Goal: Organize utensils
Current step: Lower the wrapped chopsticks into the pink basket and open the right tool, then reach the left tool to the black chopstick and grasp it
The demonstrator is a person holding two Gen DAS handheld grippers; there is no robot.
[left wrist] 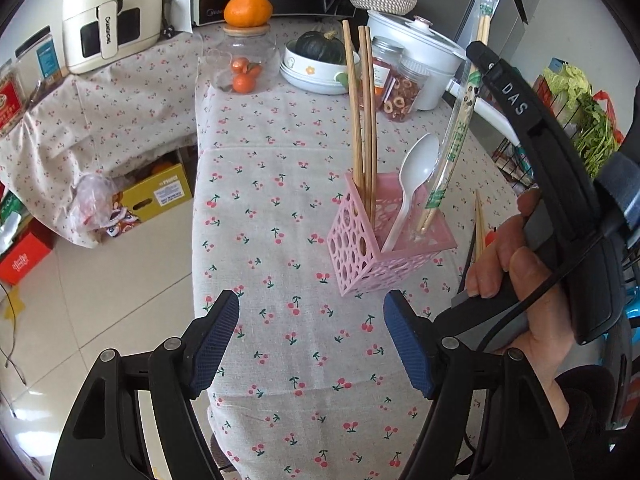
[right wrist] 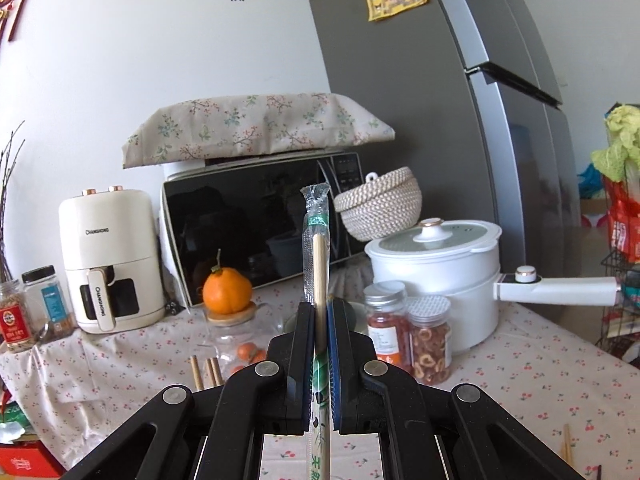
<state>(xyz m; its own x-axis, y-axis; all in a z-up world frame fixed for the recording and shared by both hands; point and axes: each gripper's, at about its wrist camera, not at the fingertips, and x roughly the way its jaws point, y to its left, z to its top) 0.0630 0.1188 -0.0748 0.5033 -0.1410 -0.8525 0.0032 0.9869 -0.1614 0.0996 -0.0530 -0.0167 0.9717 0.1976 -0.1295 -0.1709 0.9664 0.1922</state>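
Right fingers (right wrist: 320, 320) clamped on wrapped chopsticks (right wrist: 318, 248), standing upright between them

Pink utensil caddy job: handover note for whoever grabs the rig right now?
Right gripper: shut on wrapped chopsticks, whose lower end is already in the pink caddy.
Left gripper: open, empty, hovering over the tablecloth in front of the caddy.
Done: bare wooden chopsticks and white spoon stand in the caddy.
Left: release the wrapped pair, then collect the loose chopsticks lying on the cloth right of the caddy.
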